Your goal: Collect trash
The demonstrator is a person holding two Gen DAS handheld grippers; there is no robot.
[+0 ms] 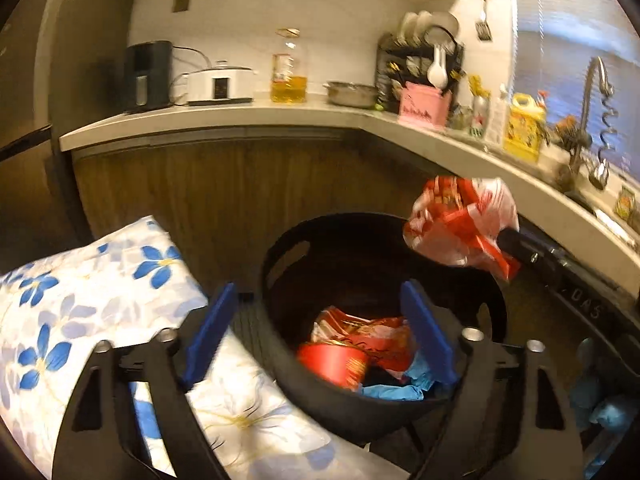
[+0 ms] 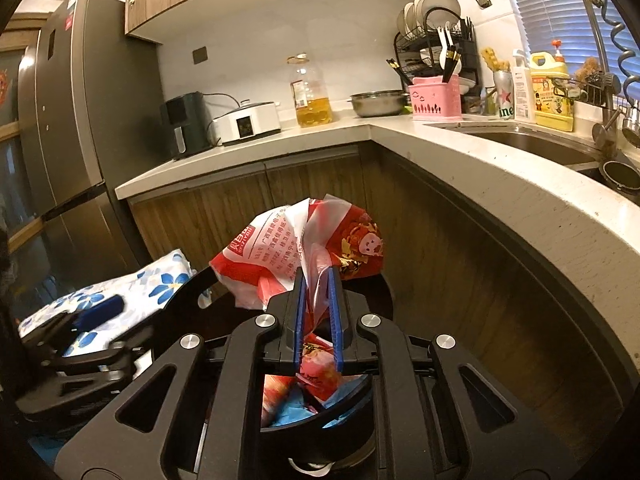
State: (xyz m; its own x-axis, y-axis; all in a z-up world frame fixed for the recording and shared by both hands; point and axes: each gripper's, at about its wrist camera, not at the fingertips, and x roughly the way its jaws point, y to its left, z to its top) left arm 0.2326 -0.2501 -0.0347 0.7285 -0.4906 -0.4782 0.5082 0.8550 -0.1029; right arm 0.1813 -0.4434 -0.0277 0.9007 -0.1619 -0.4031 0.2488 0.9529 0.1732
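A black round trash bin (image 1: 280,280) stands on the floor below the counter; part of its rim shows in the right wrist view (image 2: 320,412). It holds red wrappers (image 1: 360,344), a red cup (image 1: 334,364) and blue plastic (image 1: 396,392). My right gripper (image 2: 318,276) is shut on a crumpled red and white plastic bag (image 2: 280,256) and holds it above the bin's right rim; the bag also shows in the left wrist view (image 1: 460,220). My left gripper (image 1: 320,304) is open and empty, its blue fingers (image 1: 424,332) over the bin's near rim.
A blue-flowered white pillow (image 1: 100,292) lies left of the bin. An L-shaped counter (image 2: 440,140) carries an oil bottle (image 2: 310,96), a cooker, a steel pan, a pink basket and a dish rack. A sink (image 2: 532,144) is at the right, a fridge (image 2: 72,140) at the left.
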